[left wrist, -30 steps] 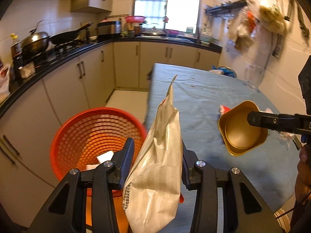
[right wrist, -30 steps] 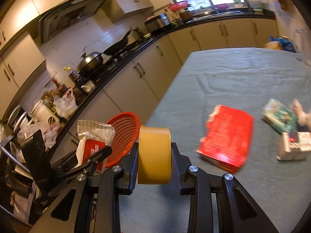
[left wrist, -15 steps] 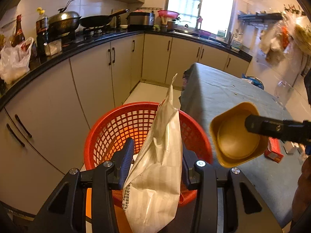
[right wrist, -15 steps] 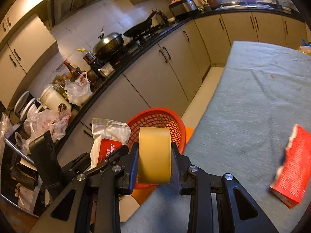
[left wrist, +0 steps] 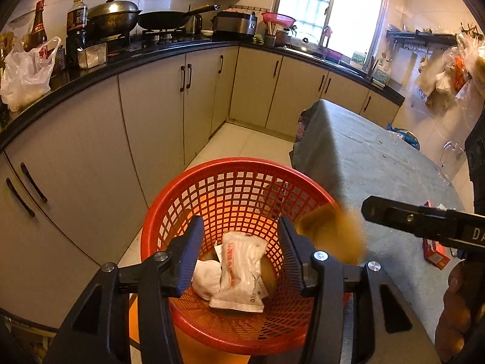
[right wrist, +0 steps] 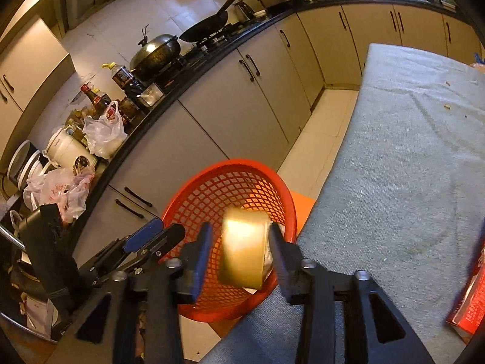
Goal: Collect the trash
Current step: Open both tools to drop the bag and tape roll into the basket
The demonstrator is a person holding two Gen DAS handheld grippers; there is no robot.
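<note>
- the left gripper (left wrist: 239, 251) hung over the red mesh basket (left wrist: 212, 188), its jaws having just been opening, with nothing between them now.
- the white snack bag (left wrist: 242, 276), crinkled foil with red print on one face, lay on the basket's bottom, leaning on a smaller white wrapper (left wrist: 206, 279).
- the right gripper (right wrist: 239, 251) also pointed down at the red mesh basket (right wrist: 212, 194); its jaws had just been opening, and there was a clear gap at the left finger, while at the right finger it could not be told whether the pad touched.
- the yellow-gold tray (right wrist: 242, 254), a shallow glossy dish seen edge-on, sat blurred between those fingers above the basket's rim.
- in the left view the same yellow-gold tray (left wrist: 330, 233) was a brownish smear just beside the basket's right edge, ahead of the right gripper's finger (left wrist: 394, 214).
- the basket stood on the floor between the beige cabinets (left wrist: 151, 127) and the table with its grey cloth (left wrist: 379, 166).
- a red carton (right wrist: 469, 303) lay on the cloth at the right.
</note>
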